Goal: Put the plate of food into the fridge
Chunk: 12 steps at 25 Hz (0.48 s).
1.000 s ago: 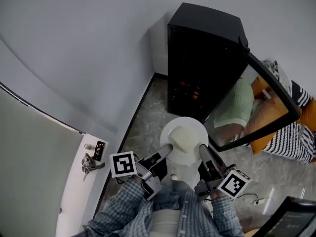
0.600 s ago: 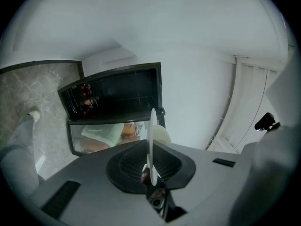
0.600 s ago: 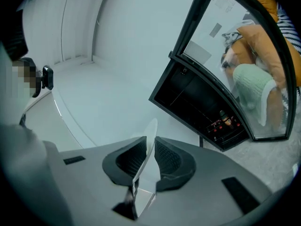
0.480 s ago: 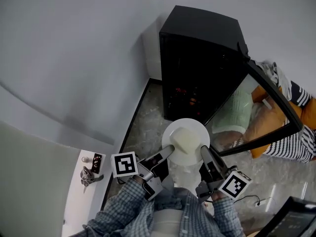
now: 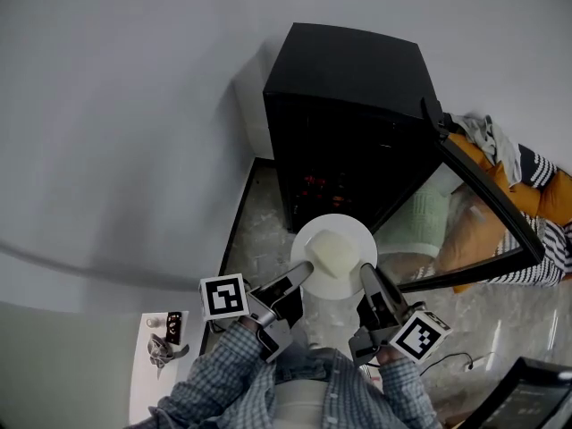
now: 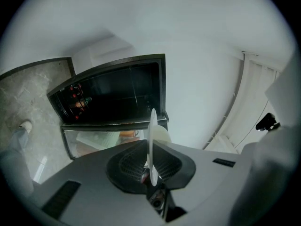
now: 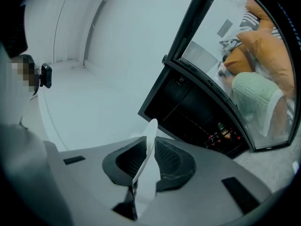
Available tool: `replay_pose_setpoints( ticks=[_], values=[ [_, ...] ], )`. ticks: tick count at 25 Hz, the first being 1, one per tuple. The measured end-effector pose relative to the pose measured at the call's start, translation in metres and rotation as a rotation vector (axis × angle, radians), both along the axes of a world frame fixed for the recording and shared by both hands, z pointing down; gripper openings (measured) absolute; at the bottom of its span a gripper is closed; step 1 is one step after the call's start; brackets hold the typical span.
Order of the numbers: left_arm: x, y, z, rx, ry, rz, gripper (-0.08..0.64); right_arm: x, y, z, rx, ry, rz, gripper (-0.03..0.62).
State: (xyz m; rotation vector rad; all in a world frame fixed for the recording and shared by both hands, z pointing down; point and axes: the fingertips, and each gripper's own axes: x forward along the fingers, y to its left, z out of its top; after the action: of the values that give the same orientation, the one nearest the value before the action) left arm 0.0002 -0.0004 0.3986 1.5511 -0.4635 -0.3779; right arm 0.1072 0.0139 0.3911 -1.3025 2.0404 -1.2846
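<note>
Now carry step: white round plate (image 5: 358,239), pale food block (image 5: 329,250) on top, held level in air just before open black fridge (image 5: 349,105). My left gripper (image 5: 300,277) clamped on left rim, my right gripper (image 5: 366,273) on right rim. Next: slide plate level inside, clear of glass door (image 5: 487,199).

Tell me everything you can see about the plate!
The plate is round, white and thin, held about level in the air. A pale block of food sits on it. The left gripper pinches its rim on one side and the right gripper the other. It hangs before the open black fridge.
</note>
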Motion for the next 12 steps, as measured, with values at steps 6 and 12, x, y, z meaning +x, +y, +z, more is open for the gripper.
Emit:
replay_pose_setpoints(
  ticks=[6,12],
  values=[
    [-0.003,-0.045,0.001,-0.006,-0.004,0.028,0.023,-0.003,-0.042,-0.002,-0.008,0.015,0.03,0.06],
    [-0.009,-0.09,0.002,-0.01,-0.003,0.058,0.023,-0.01,-0.085,0.0,-0.02,0.004,0.069,0.06]
  ],
)
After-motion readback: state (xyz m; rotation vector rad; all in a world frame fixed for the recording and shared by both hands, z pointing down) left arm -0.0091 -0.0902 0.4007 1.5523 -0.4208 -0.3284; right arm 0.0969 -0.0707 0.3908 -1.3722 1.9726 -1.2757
